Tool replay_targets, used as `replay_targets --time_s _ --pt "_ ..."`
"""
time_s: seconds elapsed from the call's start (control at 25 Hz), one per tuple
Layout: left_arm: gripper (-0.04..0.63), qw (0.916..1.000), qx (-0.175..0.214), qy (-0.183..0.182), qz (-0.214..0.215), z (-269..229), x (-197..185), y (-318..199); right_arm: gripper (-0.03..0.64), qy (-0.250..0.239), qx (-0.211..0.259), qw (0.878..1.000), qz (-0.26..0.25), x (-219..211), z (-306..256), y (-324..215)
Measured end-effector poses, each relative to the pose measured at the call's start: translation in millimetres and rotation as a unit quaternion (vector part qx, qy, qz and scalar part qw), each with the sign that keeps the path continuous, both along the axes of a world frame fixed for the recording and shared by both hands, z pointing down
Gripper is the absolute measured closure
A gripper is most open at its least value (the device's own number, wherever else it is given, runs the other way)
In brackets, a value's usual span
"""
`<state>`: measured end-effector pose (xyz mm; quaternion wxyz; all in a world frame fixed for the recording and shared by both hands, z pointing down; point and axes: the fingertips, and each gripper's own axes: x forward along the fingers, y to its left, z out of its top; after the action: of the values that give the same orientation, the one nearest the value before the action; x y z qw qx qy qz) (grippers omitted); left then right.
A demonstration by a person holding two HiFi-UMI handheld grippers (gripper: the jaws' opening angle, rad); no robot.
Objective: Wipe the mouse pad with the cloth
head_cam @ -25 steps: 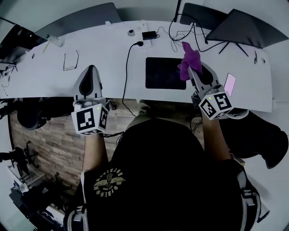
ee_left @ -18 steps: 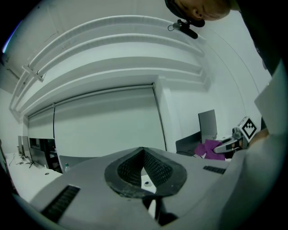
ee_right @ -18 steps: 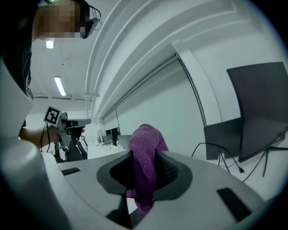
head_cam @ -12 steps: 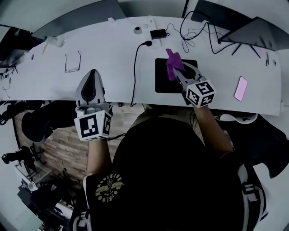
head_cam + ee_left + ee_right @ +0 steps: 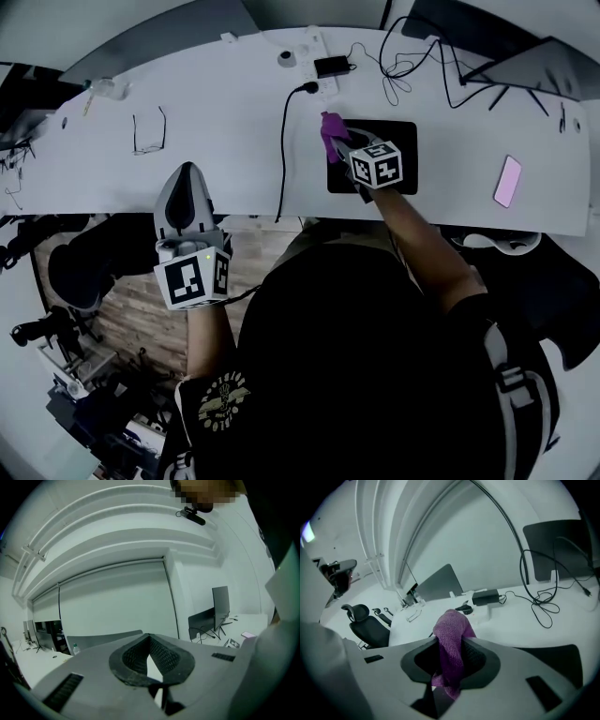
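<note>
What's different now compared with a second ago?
The right gripper, jaws shut on the purple cloth, swept left across the black mouse pad, from its right side to its left edge. The left gripper stayed idle at the front edge of the desk, jaws together and empty.

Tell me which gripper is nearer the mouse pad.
Right. The right gripper, shut on the purple cloth, is over the left part of the mouse pad; the left gripper is far off to the pad's left, apart from it.
</note>
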<state>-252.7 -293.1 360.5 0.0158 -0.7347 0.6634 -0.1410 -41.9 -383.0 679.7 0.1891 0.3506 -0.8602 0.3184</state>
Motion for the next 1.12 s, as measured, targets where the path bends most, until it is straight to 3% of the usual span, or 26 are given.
replay_targets --time_s 0.16,0.4,1.12 --pt "0.594 1.0 -0.001 0.004 -0.007 4 -2 2 0.522 0.045 -0.032 0.998 0.015 13 27 -5" --pt "0.594 1.0 0.0 0.008 0.001 4 8 2 0.522 0.088 -0.049 0.993 0.055 68 40 -6" --pt "0.594 0.9993 0.023 0.022 0.018 -8 35 10 0.522 0.128 -0.078 0.971 0.186 227 50 16"
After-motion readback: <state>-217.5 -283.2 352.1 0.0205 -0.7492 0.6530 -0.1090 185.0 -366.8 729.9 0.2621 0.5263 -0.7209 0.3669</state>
